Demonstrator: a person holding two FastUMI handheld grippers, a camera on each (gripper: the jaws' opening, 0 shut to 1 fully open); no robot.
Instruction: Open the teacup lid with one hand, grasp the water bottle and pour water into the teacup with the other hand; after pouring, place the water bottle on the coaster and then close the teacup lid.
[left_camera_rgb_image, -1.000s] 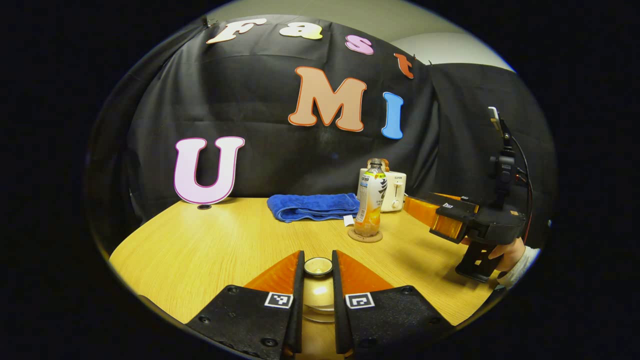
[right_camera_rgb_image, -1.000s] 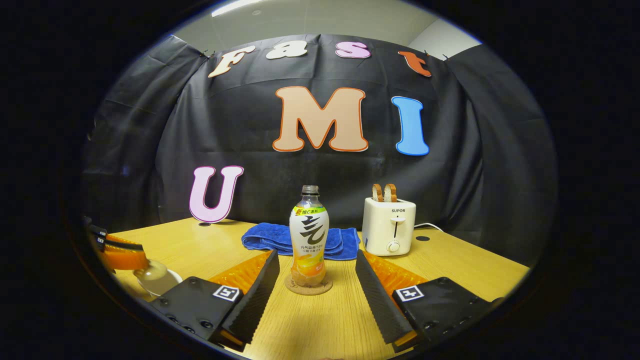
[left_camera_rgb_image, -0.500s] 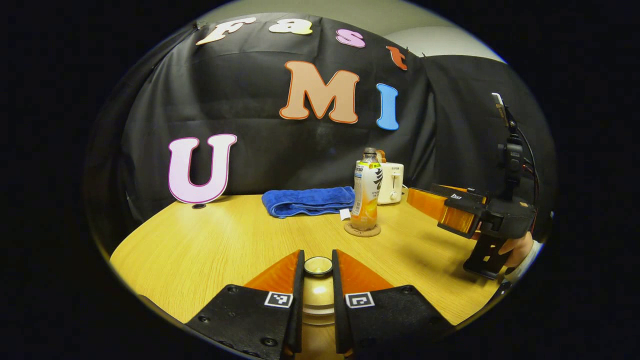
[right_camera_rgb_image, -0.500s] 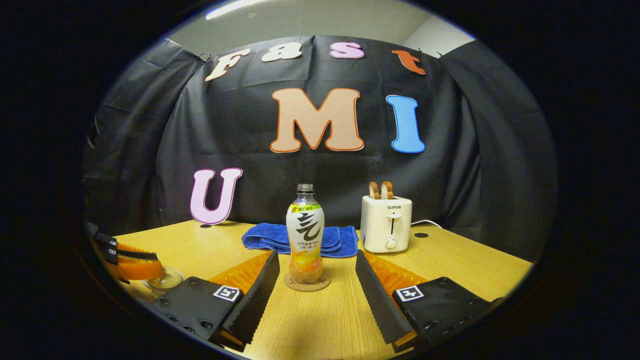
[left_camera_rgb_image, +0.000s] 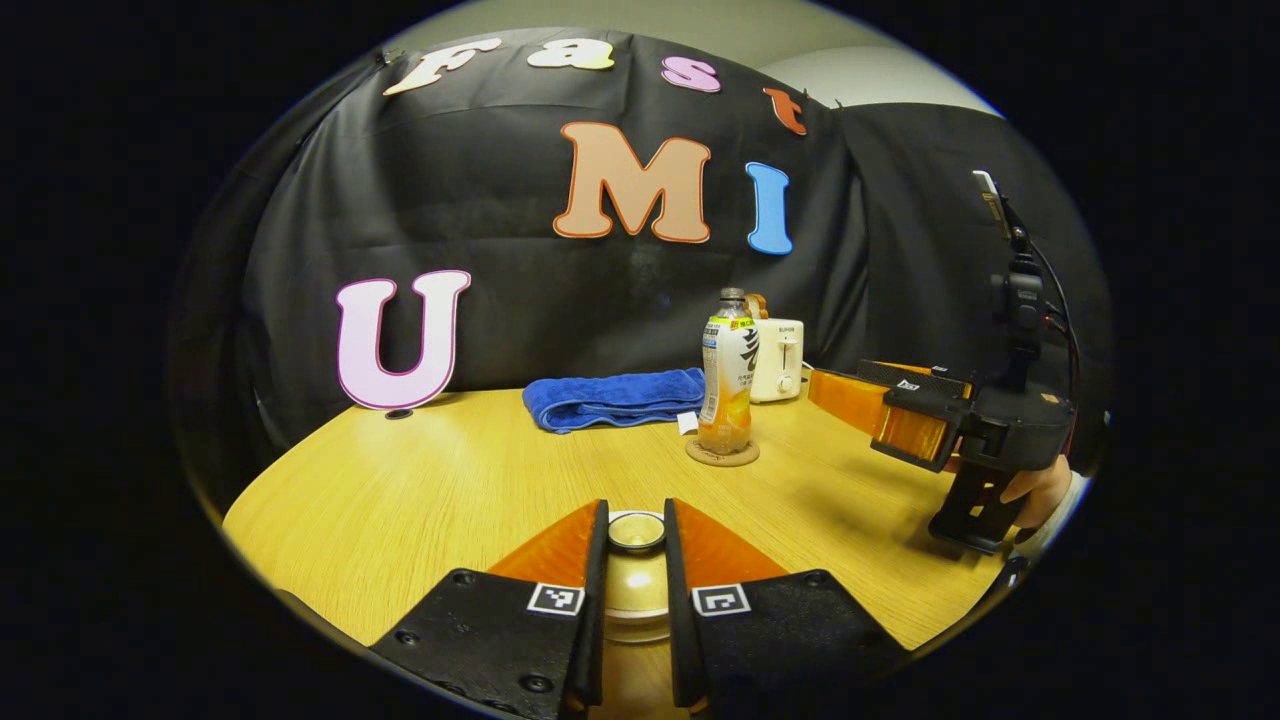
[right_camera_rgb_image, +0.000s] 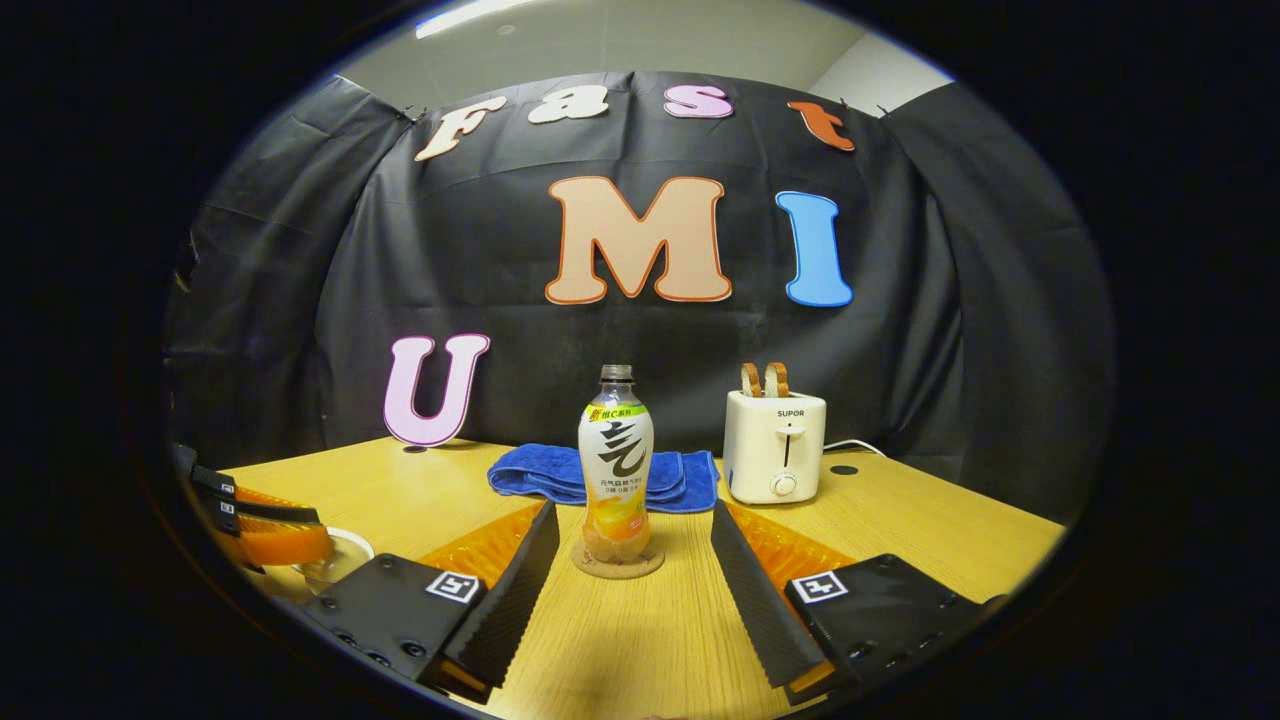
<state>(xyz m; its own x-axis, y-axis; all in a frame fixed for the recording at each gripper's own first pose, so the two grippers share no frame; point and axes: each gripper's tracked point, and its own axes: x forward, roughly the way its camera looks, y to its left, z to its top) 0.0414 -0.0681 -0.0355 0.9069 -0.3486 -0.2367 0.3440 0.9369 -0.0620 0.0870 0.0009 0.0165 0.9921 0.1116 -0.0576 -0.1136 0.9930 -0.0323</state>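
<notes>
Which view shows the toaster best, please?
The right gripper view: the toaster stands whole and unobstructed, with toast in its slots. In the left gripper view it is small, far off and partly hidden behind the bottle.

Both views are looking low across the bench (left_camera_rgb_image: 400, 500) toward the booth wall, sharing the water bottle (right_camera_rgb_image: 616, 460), coaster (right_camera_rgb_image: 618, 562), towel (left_camera_rgb_image: 610, 398), toaster (right_camera_rgb_image: 775, 445).

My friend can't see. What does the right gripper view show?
The right gripper is open, facing a water bottle standing on a coaster on the wooden table. Behind are a blue towel and a toaster.
</notes>
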